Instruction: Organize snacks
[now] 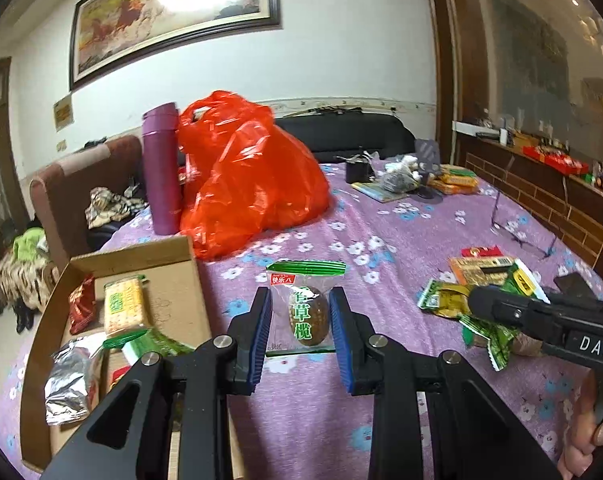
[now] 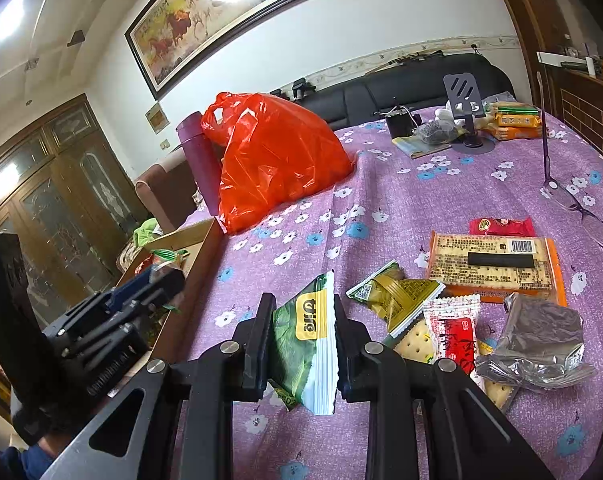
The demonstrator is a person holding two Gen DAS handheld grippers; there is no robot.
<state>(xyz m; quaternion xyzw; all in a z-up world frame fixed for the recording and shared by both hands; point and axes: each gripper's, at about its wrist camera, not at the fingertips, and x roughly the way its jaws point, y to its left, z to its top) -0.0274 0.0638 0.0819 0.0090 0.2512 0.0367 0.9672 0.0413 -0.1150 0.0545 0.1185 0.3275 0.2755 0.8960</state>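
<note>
Left gripper (image 1: 300,320) clamped on clear olive packet with green sealed ends (image 1: 306,308); packet upright between blue pads, long axis toward frame top, lower centre of frame. Right gripper (image 2: 303,342) clamped on green-and-white crinkle-edged snack pouch (image 2: 307,340), long axis running up frame, yellow logo uppermost. Open brown cardboard box (image 1: 169,280) holding snacks at lower left. Orange plastic bag (image 1: 249,176) farther back, centre.

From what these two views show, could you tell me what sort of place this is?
Most likely a home living room: a framed horse painting hangs above a black sofa, and a glass-fronted wooden cabinet stands nearby.
</note>
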